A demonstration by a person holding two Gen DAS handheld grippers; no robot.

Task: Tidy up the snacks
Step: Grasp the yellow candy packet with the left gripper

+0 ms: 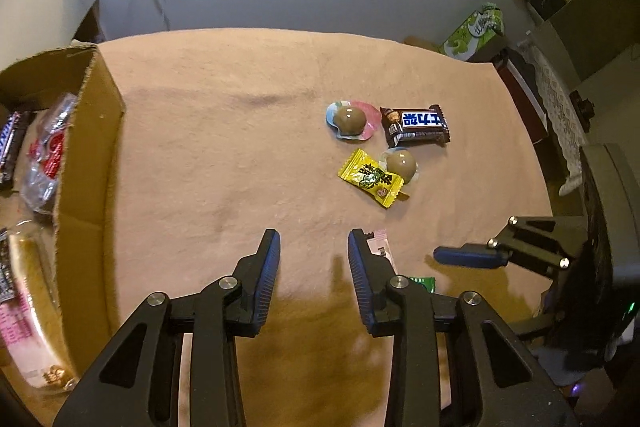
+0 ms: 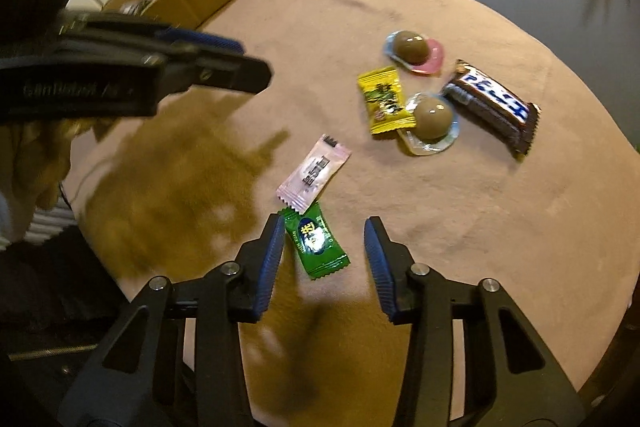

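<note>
My left gripper [image 1: 314, 247] hangs open over bare peach cloth, nothing between its fingers. My right gripper [image 2: 324, 227] points down, open around a green candy [image 2: 316, 243] that lies on the cloth close to the left finger. A pink sachet [image 2: 314, 173] lies just beyond it. Farther off sit a yellow candy [image 2: 384, 99], two chocolate balls in plastic cups [image 2: 410, 47] [image 2: 432, 113] and a chocolate bar [image 2: 496, 105]. The same cluster shows in the left wrist view around the chocolate bar [image 1: 416, 125]. A cardboard box [image 1: 92, 147] at the left holds several snacks.
The round table's cloth [image 1: 224, 131] stretches between the box and the snack cluster. A green tissue box [image 1: 474, 31] stands beyond the table's far right edge. One finger [image 1: 468, 255] of the right gripper shows at the right of the left wrist view.
</note>
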